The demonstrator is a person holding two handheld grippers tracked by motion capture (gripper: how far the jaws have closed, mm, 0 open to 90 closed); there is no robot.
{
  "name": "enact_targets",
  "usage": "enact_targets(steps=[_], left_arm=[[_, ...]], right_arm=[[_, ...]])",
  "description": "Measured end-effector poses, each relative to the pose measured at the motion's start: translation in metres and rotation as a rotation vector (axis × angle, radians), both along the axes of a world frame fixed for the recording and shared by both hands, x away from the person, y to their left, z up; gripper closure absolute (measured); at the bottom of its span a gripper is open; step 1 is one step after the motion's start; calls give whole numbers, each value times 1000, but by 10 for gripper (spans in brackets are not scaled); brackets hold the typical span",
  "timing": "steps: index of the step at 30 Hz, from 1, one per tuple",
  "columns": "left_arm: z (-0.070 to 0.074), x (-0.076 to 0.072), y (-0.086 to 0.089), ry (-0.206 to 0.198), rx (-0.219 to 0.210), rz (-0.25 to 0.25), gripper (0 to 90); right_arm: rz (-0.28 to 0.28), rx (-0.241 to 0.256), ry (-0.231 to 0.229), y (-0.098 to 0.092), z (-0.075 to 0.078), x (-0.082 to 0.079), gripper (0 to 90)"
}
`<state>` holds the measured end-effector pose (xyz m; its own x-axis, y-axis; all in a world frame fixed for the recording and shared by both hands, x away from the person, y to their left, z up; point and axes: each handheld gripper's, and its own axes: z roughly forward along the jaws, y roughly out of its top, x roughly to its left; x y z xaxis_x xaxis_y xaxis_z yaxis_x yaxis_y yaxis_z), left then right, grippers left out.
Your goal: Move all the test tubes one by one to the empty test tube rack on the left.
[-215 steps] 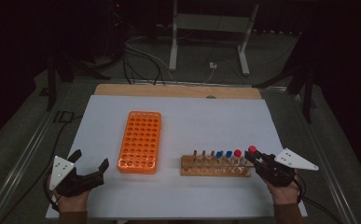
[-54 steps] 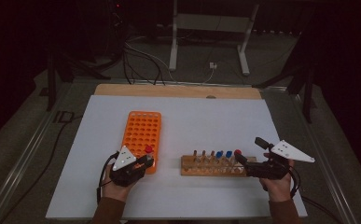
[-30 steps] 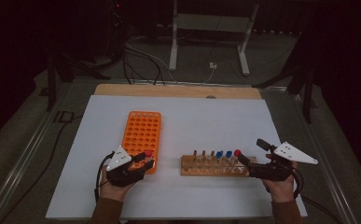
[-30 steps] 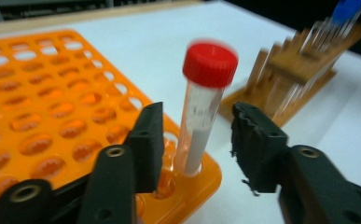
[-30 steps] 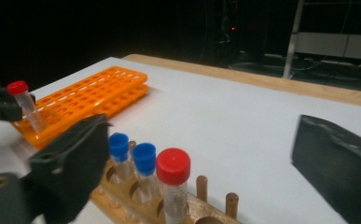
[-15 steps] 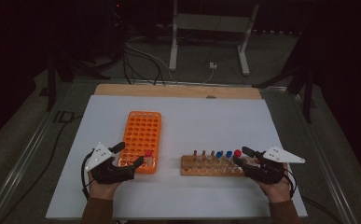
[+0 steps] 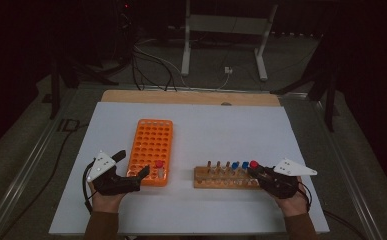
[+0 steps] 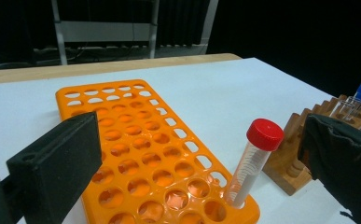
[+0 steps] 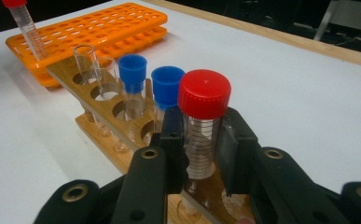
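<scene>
We count two racks. The orange rack holds one red-capped tube, standing between the wide-open, empty left gripper fingers. The wooden rack holds two blue-capped tubes and, clamped upright by the right gripper, a second red-capped tube; that gripper's view adds two uncapped tubes.

My table has a white top with a bare wooden strip along its far edge. On it, toward my left, lies the orange rack, its long side running away from me. To my right, well apart from it, sits the wooden rack, set crosswise near my edge. The surface between and beyond them is plain white.
</scene>
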<state>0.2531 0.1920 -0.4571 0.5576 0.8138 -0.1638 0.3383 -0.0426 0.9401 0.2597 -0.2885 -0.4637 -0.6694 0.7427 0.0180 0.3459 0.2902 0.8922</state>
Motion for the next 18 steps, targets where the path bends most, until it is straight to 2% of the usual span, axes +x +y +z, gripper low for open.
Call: enact_targets(steps=[8,18], left_arm=[[1,2,-3,26,7,-15,7],[12,1,-11,8,2,-32,12]], right_arm=[[-2,44,-14,-3,11,-3,745],[-32,99,-42,-12,36,-5,747]])
